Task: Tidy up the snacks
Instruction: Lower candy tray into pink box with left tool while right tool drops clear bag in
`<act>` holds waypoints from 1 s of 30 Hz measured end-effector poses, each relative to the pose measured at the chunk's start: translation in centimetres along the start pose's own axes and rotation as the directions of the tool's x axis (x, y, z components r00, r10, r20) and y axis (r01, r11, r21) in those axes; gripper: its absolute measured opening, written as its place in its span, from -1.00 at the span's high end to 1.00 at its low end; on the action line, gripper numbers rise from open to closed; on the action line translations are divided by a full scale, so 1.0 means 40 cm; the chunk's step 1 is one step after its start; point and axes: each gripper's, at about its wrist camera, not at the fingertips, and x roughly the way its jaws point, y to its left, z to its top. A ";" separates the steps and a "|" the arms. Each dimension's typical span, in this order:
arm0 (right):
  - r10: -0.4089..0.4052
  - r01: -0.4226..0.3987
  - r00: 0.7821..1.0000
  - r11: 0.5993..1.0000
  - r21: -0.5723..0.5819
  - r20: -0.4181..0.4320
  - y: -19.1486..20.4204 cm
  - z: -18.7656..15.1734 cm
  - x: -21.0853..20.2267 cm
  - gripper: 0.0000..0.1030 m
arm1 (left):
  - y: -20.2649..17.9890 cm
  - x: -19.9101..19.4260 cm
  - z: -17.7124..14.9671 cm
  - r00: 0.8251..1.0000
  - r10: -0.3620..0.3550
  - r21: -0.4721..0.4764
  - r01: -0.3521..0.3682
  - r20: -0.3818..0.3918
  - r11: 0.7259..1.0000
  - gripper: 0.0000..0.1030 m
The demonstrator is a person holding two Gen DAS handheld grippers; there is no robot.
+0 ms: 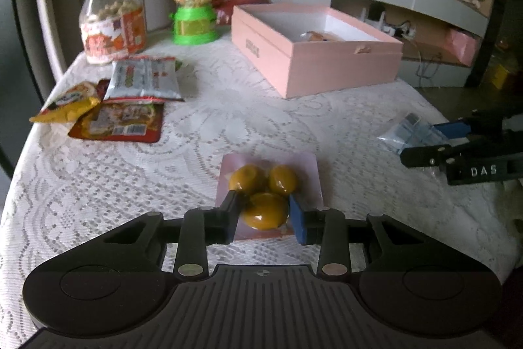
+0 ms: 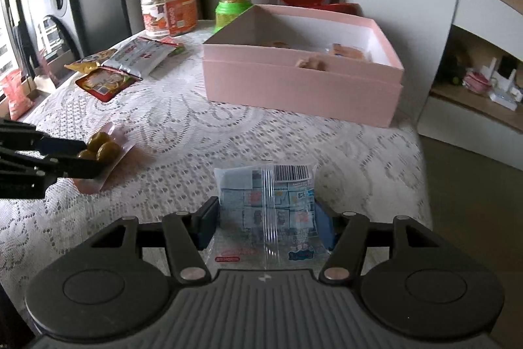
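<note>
Grippers both clamp: your left gripper (image 1: 265,218) pinches the candy pack (image 1: 268,197), your right gripper (image 2: 266,226) squeezes the clear packet (image 2: 266,201).

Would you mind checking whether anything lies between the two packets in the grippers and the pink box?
Nothing visible does. Between the pink box and both the blue-squares packet in the right gripper and the yellow-candy pack in the left gripper lies only bare lace tablecloth.

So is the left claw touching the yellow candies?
Touching. In the left wrist view, the left gripper's pads press both sides of the nearest yellow candy.
</note>
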 end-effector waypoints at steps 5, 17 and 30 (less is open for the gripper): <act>-0.008 0.007 1.000 1.000 0.016 0.015 -0.011 -0.017 -0.021 -0.17 | -0.017 -0.016 0.019 0.994 -0.087 -0.021 0.088 0.061 0.996 0.36; -0.001 -0.004 0.997 0.998 0.069 0.071 -0.042 0.008 -0.052 0.00 | -0.095 0.035 0.430 0.934 -0.170 0.061 0.159 0.315 0.985 0.35; 0.014 -0.015 1.000 0.998 0.066 0.015 -0.071 -0.021 0.009 -0.72 | -0.074 0.342 0.528 0.982 -0.111 -0.140 0.132 0.150 0.981 0.38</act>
